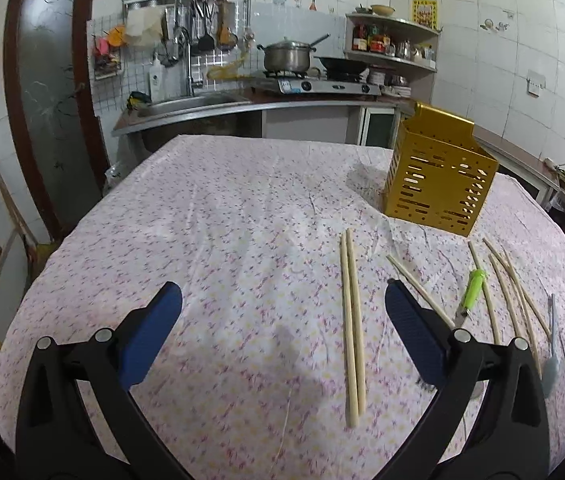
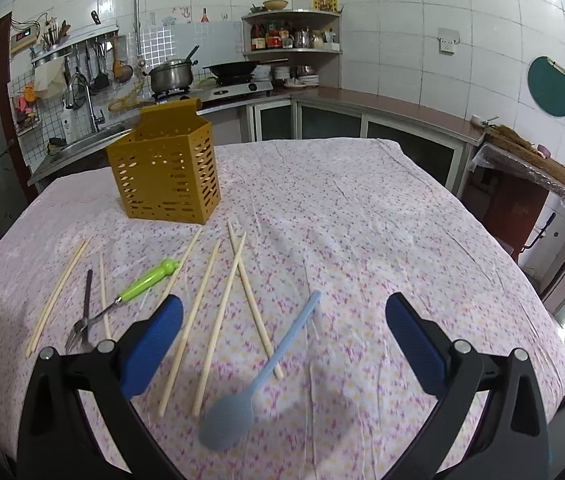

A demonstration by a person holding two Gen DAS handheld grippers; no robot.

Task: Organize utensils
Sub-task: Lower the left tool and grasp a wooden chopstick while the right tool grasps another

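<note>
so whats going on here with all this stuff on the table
A person holds two grippers over a floral-clothed table, sorting utensils. Both the left gripper and right gripper are open and empty. Wooden chopsticks, a light blue silicone spoon and a green-handled fork lie loose in front of the perforated gold utensil holder. Whether anything is inside it cannot be seen.

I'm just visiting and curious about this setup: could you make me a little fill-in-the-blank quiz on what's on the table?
1. The slotted utensil holder is coloured ____.
2. The blue spoon lies on the ____ tablecloth.
3. Both grippers, left and right, have their fingers ____.
4. The green-handled utensil lies ____ the holder.

Missing words: gold; floral; open; outside
</note>
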